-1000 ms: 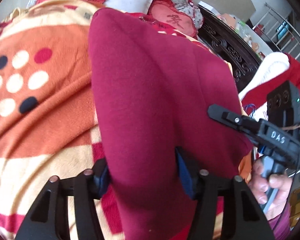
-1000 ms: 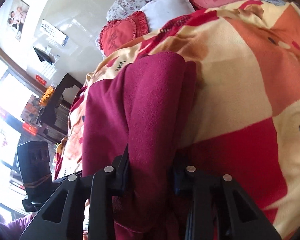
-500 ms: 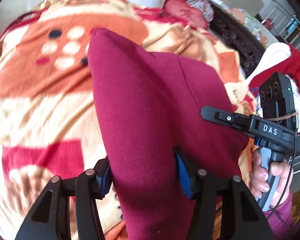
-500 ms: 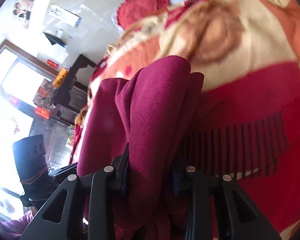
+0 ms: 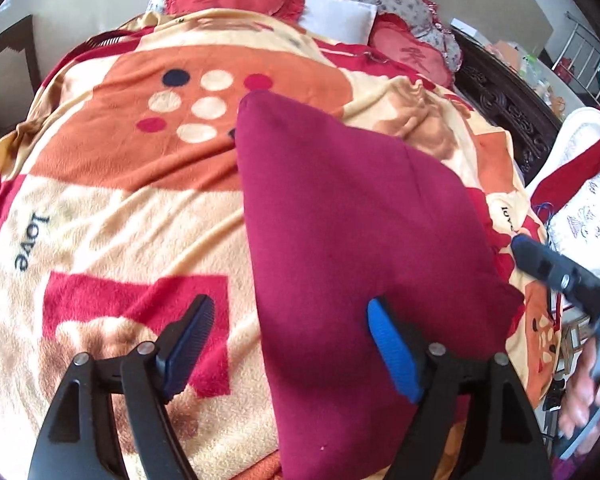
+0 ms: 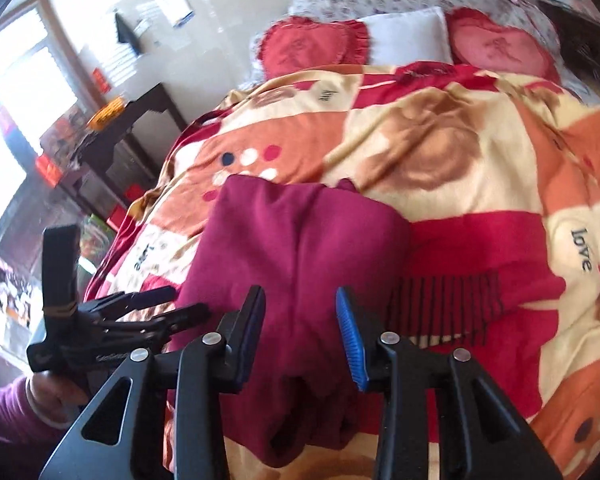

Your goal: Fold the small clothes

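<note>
The left tongs (image 5: 288,340) gaped wide beside the folded maroon garment (image 5: 364,248) lying on the bed's blanket (image 5: 112,216), and the right tongs (image 6: 300,328), also spread, should lift straight off without dragging the fold.

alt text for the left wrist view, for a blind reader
An open left hand-held gripper straddles a folded maroon garment lying on a patterned blanket. The right hand-held gripper enters at right; pillows sit beyond.
</note>
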Motion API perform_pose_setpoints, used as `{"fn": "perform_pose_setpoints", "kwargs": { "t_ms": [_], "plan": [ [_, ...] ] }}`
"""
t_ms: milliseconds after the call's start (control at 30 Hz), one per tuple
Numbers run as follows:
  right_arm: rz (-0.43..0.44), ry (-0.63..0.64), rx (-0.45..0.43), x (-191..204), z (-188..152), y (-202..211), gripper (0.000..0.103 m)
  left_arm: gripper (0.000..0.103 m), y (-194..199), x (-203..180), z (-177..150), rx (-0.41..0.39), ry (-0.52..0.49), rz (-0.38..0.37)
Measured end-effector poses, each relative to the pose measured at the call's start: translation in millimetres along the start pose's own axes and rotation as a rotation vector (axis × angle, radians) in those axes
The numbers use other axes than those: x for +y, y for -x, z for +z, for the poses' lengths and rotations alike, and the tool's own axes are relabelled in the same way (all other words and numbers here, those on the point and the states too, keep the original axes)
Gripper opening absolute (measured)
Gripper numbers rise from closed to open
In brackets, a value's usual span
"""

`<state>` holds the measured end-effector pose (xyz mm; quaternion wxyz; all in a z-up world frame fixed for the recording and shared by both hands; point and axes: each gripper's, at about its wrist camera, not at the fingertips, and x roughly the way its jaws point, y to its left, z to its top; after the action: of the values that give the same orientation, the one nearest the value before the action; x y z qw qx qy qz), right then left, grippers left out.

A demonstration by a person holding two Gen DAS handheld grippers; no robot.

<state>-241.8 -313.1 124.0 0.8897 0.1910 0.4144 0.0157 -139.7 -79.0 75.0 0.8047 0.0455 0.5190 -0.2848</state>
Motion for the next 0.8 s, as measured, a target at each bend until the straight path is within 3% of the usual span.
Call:
{"fn": "perform_pose_setpoints", "kwargs": {
  "t_ms": [267,533,800],
  "plan": [
    [-0.167,0.078,0.121,2.8,-29.7,-44.7,0.015,0.087,-9.2,-9.1,-7.7,-0.030,-0.031,0.036],
    [-0.171,0.066,0.130,-4.2,-31.2,-47.1,0.014,0.087,-7.0,-23.6,-18.1,-0.079,-0.084,0.070],
    [-0.182,0.076,0.089,12.1,-30.7,-18.1,0.014,0.087,9.1,-16.8,-22.8,-0.114,-0.071,0.092]
  ]
}}
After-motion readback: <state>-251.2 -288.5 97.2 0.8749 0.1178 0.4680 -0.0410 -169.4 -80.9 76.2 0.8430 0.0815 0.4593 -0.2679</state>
